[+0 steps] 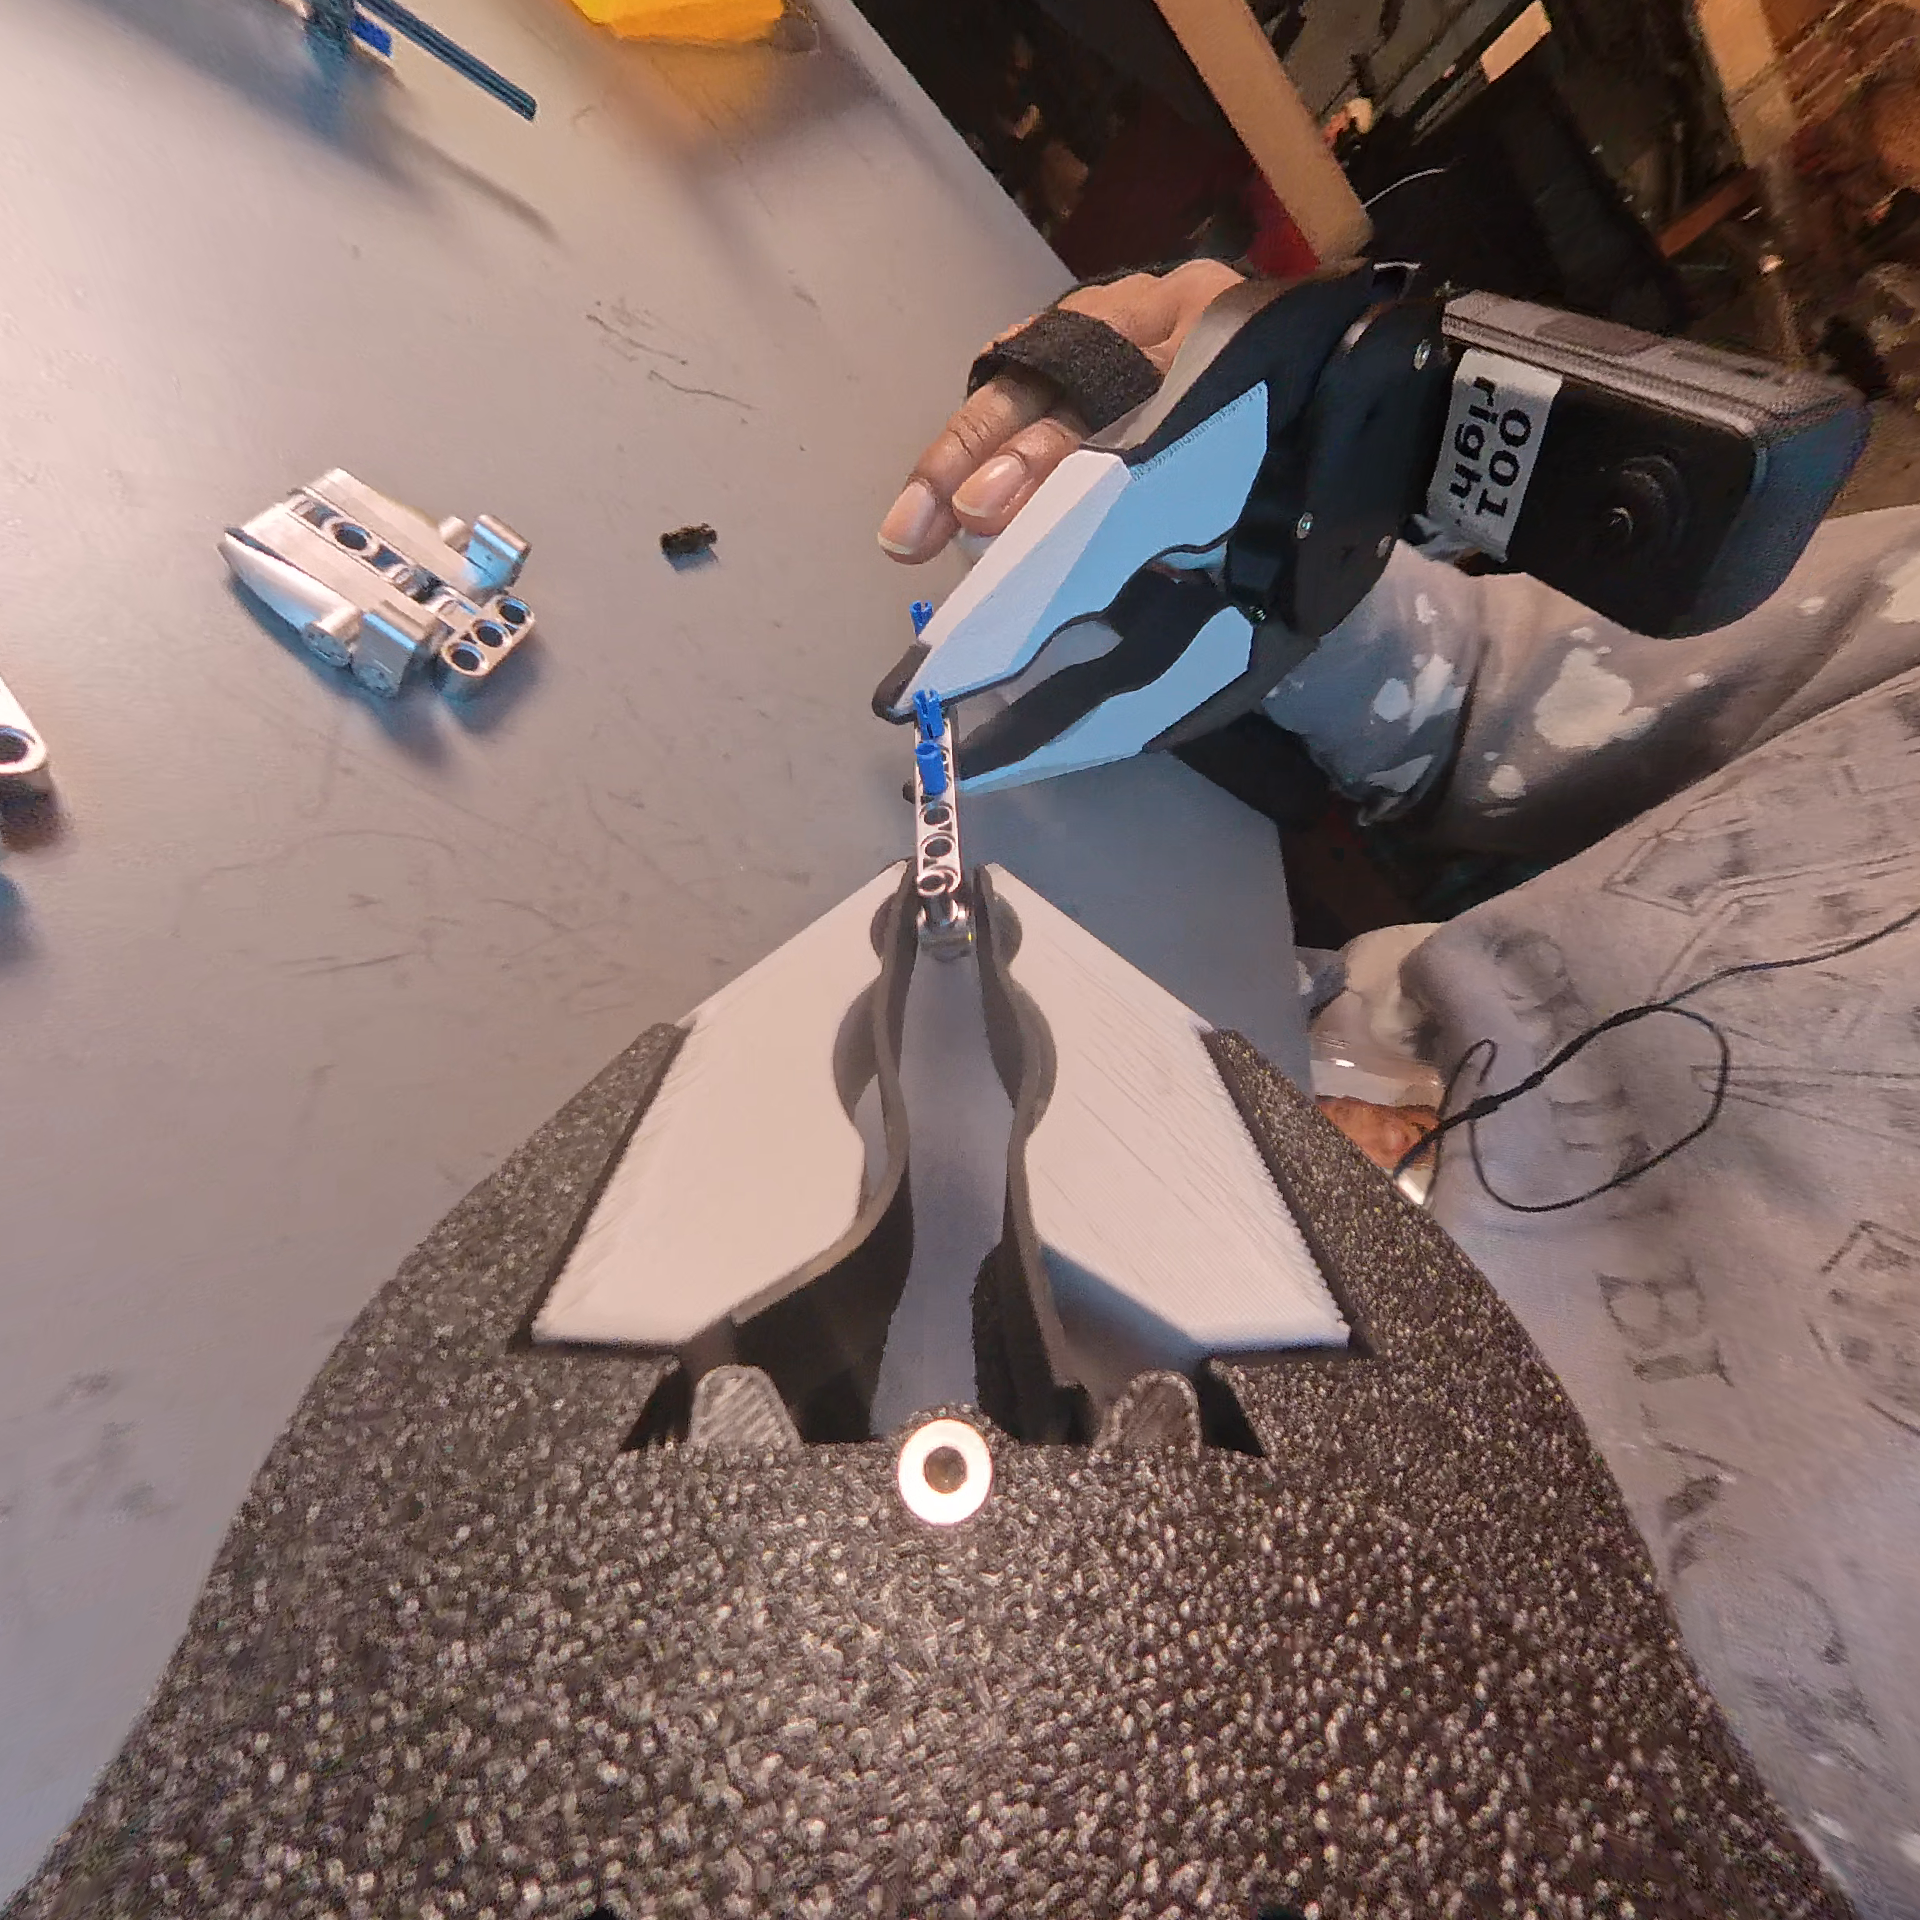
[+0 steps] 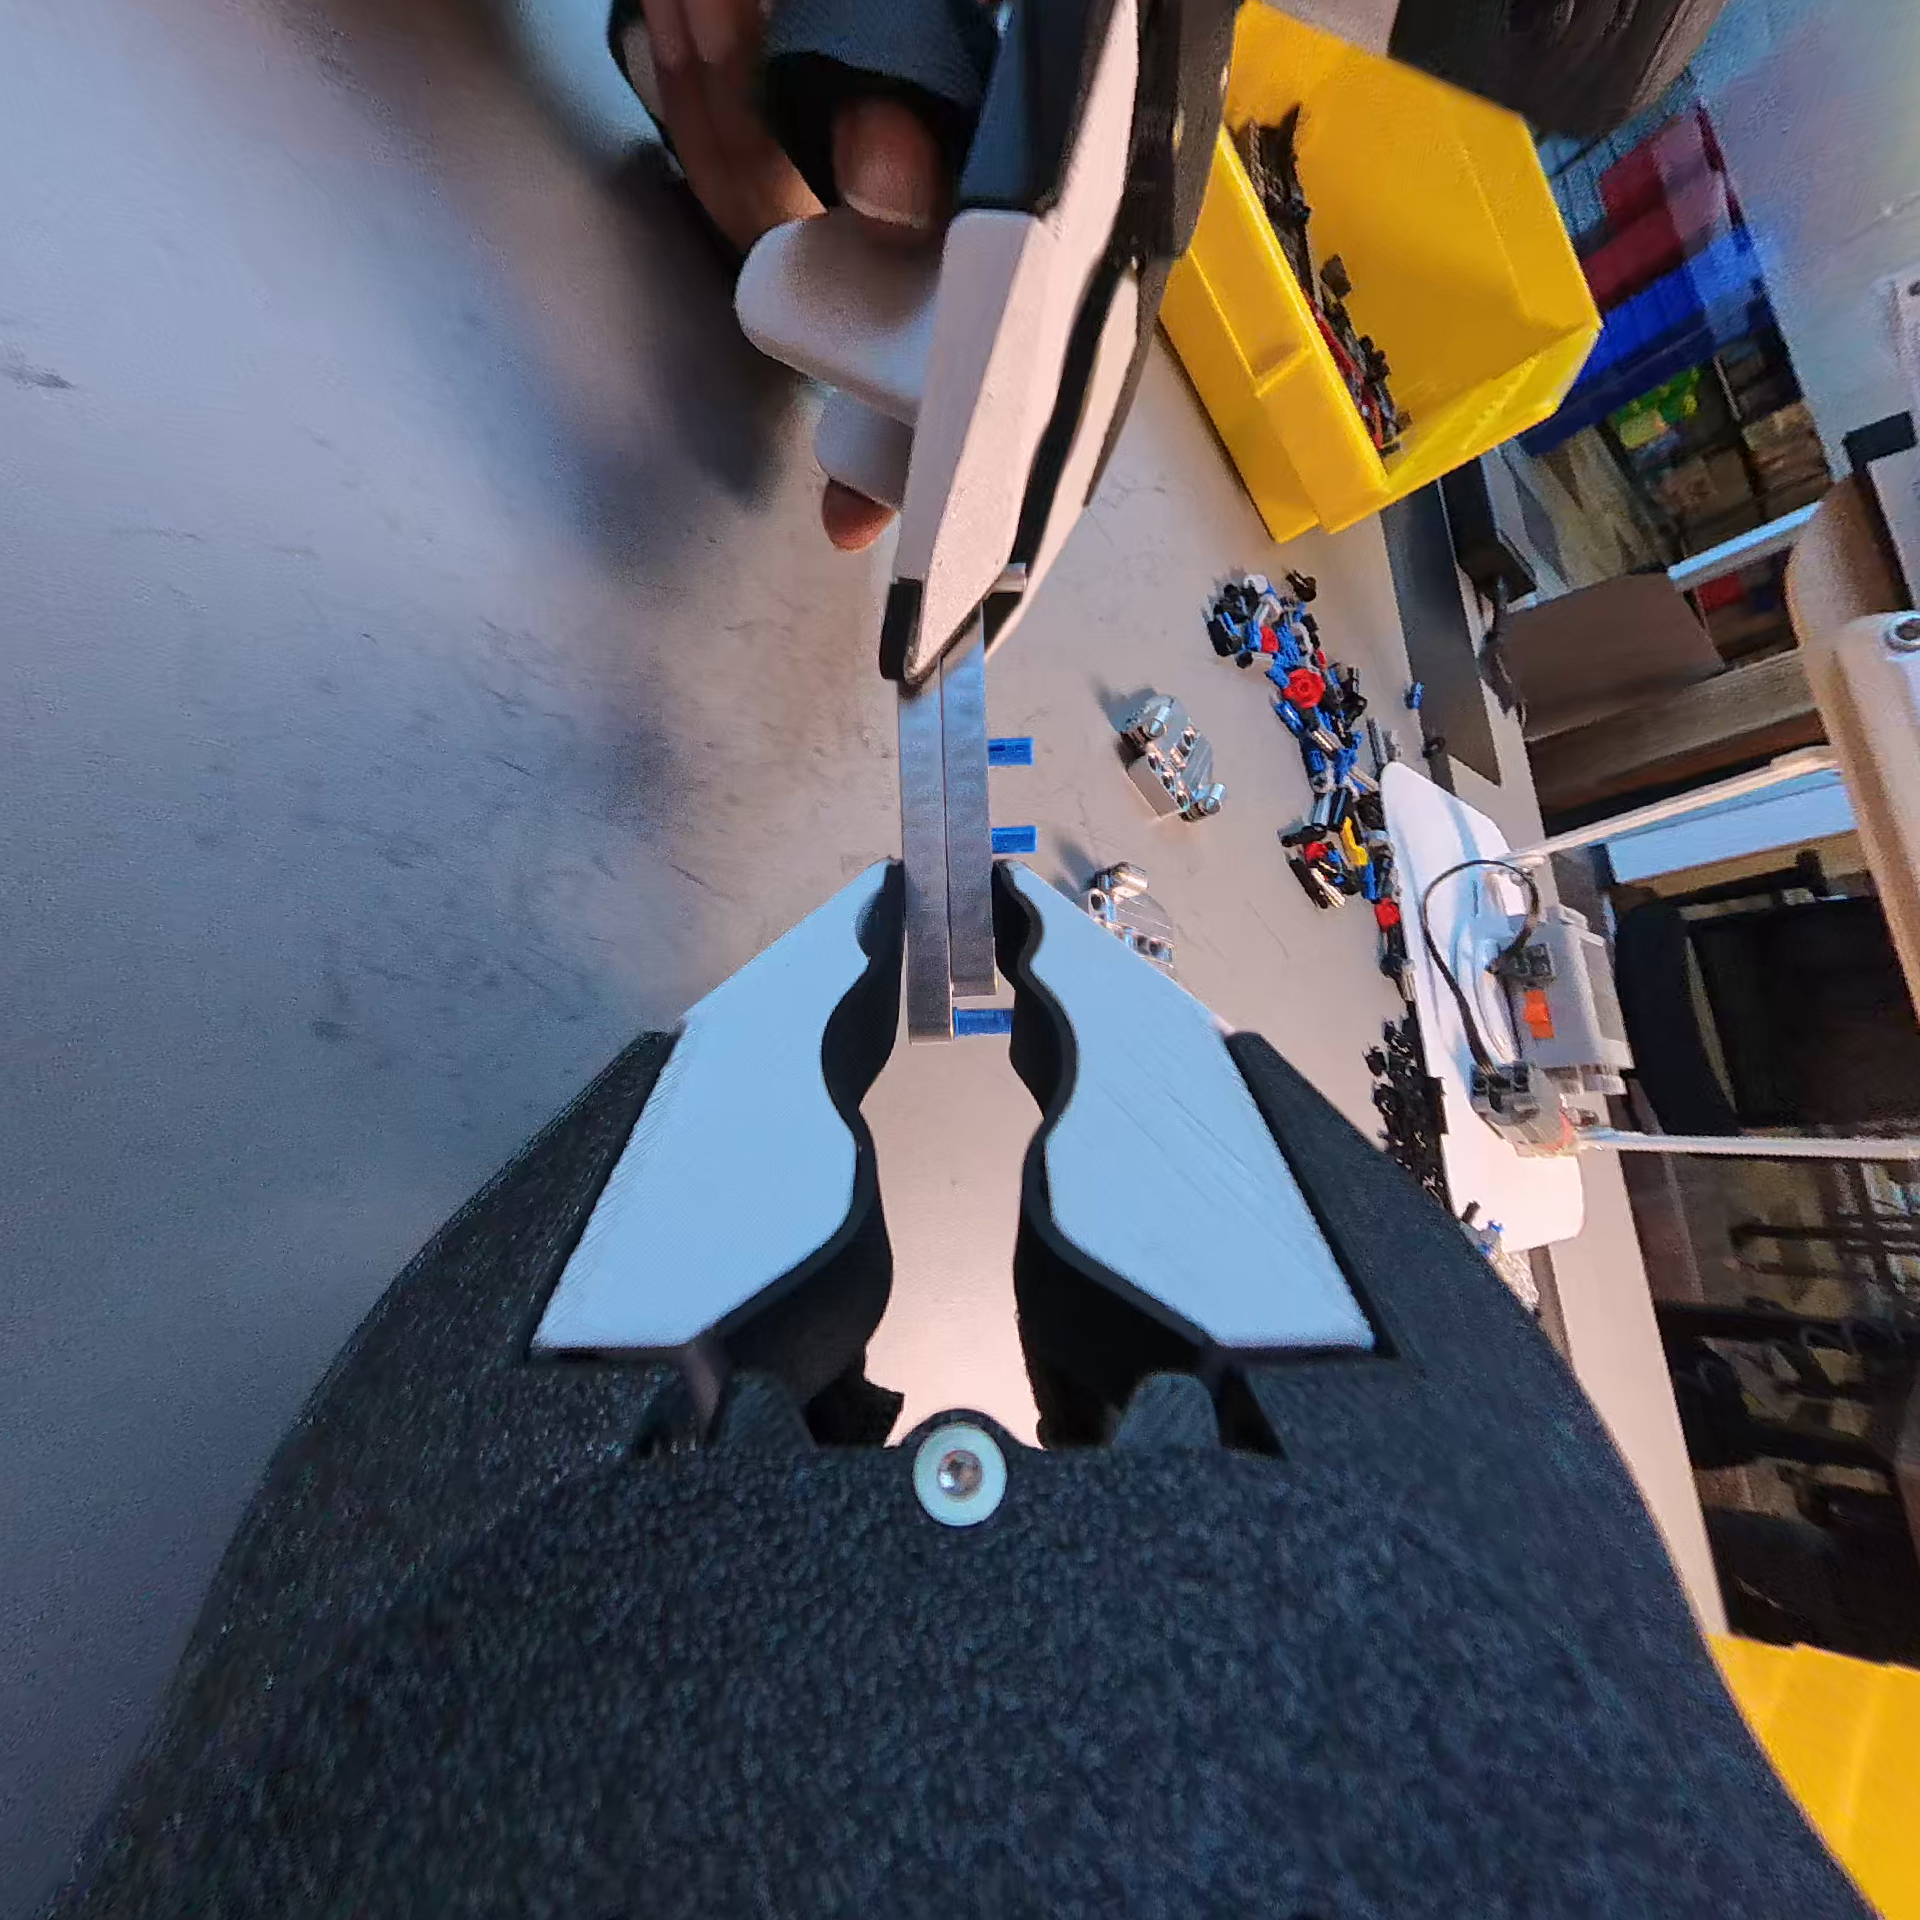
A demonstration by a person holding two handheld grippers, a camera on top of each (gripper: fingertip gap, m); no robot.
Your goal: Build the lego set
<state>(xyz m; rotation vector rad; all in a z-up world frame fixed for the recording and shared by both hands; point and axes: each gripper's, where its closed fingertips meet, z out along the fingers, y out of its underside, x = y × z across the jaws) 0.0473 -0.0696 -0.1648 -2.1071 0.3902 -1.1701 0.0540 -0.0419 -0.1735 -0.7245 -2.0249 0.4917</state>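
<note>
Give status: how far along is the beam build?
Done: two grey beams lie face to face, blue pins seated. In hand: left tongs and right tongs shut on opposite ends. Remaining: grey subassemblies and the parts pile lie on the table, untouched.

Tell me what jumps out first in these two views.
Both grippers clamp one grey beam assembly held in the air between them: the right gripper at its near end, the left gripper at the other, blue pins sticking out its side. Behind, in the right wrist view, a yellow bin of parts sits on the table, with a pile of small parts nearer.
</note>
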